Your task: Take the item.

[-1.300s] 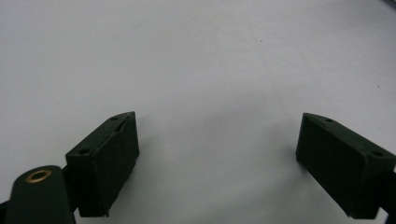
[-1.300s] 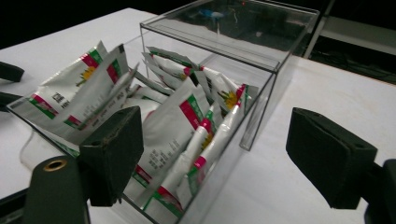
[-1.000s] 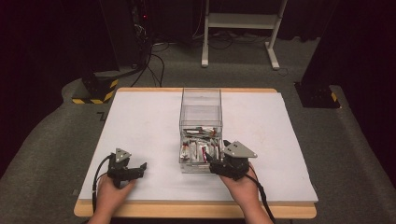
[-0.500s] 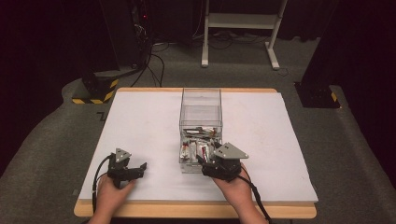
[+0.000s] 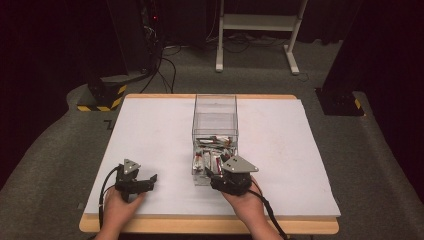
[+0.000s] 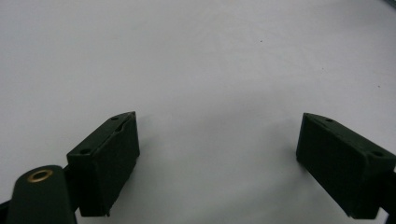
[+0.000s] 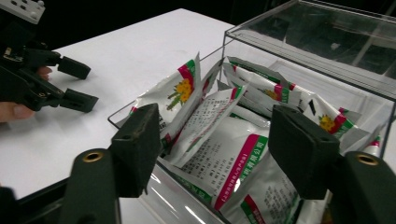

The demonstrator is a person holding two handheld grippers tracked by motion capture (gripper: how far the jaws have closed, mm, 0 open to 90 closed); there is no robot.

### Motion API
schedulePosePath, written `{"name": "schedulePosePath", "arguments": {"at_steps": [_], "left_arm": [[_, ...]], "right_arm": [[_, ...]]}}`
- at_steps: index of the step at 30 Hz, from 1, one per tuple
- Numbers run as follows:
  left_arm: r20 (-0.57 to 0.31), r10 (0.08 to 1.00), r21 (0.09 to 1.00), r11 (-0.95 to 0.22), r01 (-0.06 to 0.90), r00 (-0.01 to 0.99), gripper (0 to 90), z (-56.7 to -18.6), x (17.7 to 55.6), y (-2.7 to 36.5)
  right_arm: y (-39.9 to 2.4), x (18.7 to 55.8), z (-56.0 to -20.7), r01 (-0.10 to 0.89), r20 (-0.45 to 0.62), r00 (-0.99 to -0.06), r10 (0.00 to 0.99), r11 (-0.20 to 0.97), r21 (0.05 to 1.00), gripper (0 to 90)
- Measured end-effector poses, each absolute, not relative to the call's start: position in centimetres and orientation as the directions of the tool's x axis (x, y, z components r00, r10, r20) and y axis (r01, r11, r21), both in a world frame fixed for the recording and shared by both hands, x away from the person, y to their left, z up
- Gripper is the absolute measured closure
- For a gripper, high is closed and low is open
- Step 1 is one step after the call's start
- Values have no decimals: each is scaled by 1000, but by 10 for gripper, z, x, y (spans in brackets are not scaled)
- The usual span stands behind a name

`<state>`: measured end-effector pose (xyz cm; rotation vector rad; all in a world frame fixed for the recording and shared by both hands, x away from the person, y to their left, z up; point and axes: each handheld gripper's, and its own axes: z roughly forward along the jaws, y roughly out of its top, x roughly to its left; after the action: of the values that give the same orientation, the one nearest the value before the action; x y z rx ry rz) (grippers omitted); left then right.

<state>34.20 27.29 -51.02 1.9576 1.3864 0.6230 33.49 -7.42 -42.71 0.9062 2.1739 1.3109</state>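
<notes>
Sachets lie jumbled, mostly lengthwise along the clear box, right tongs and left tongs spread wide.

Beyond the left gripper and the right gripper, past the far edge of the white-topped table with its wooden rim, the room lies dark. Grey carpet wraps around the table on every side. Far ahead of the right gripper stands a white metal frame on two legs. Ahead of the left gripper and off to its left, a black stand rests on a base striped yellow and black, with black cables trailing over the floor beside it. Well off to the right of the right gripper sits another dark base carrying a tall black post.
</notes>
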Motion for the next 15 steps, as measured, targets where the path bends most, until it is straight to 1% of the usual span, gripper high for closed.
{"name": "schedulePosePath", "arguments": {"at_steps": [8, 15], "left_arm": [[11, 945, 739, -227, 634, 326, 136, -510, 342, 273], [12, 945, 739, -228, 634, 326, 136, -510, 342, 273]], "right_arm": [[-68, 334, -431, 324, -28, -696, 718, 348, 880, 459], [-68, 334, -435, 338, -13, -696, 718, 343, 877, 566]]}}
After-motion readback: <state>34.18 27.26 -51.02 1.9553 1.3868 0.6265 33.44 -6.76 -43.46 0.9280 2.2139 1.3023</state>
